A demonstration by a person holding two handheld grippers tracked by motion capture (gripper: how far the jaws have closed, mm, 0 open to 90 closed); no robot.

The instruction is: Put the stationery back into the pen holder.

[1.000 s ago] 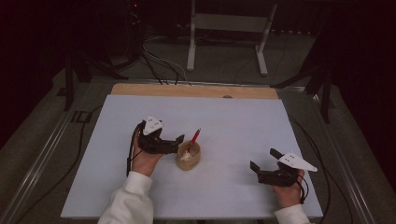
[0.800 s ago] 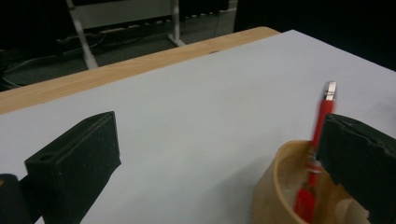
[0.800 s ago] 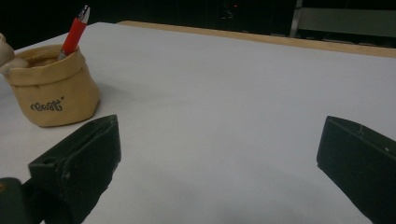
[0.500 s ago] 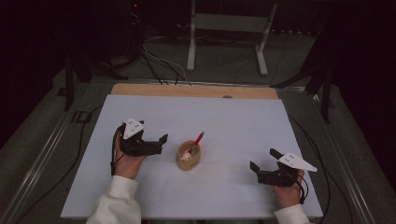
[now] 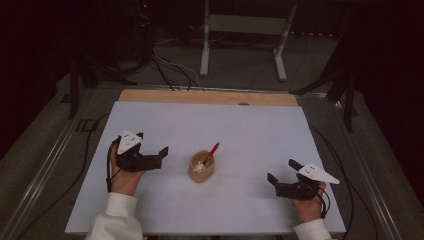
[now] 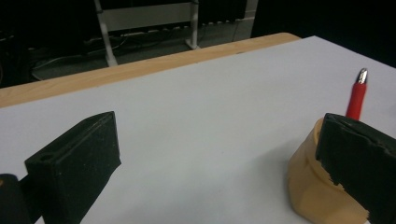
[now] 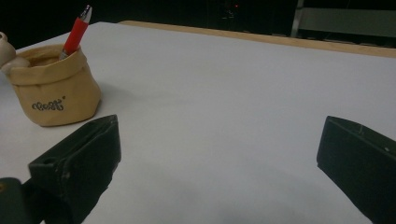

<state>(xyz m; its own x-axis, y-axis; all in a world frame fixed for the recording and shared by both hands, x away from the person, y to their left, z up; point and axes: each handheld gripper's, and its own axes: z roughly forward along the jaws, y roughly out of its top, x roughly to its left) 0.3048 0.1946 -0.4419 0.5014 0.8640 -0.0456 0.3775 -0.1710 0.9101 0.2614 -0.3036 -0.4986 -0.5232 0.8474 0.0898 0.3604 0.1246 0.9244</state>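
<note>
White bench top (image 5: 250, 130) with a bare wooden strip (image 5: 200, 97) along the far edge; wide open surface across the far half and toward both far corners. One tan pouch-shaped holder (image 5: 201, 167) a little nearer the near edge than the far one, roughly midway between the side edges, standing alone with clear room on every side. One red pen (image 5: 213, 150) with a silver tip upright in it, leaning toward the far right corner; one small whitish thing (image 5: 198, 166) at the rim, too small to identify. Dark cursive lettering printed on the holder's side in the right gripper view, not sharp enough to read.

Two tongs. Left gripper (image 5: 161, 156) left of the holder and apart from it, jaws spread wide, gripping nothing, pointed toward the holder. Left gripper view: holder (image 6: 322, 186) partly behind the right-hand jaw, pen (image 6: 357, 95) rising above it. Right gripper (image 5: 283, 177) near the near right corner, well apart from the holder, jaws spread wide, nothing between them. Right gripper view: holder (image 7: 53, 86) at far left, pen (image 7: 77, 30) in it.

One hand per gripper, white sleeves (image 5: 112, 220) entering over the near edge.
</note>
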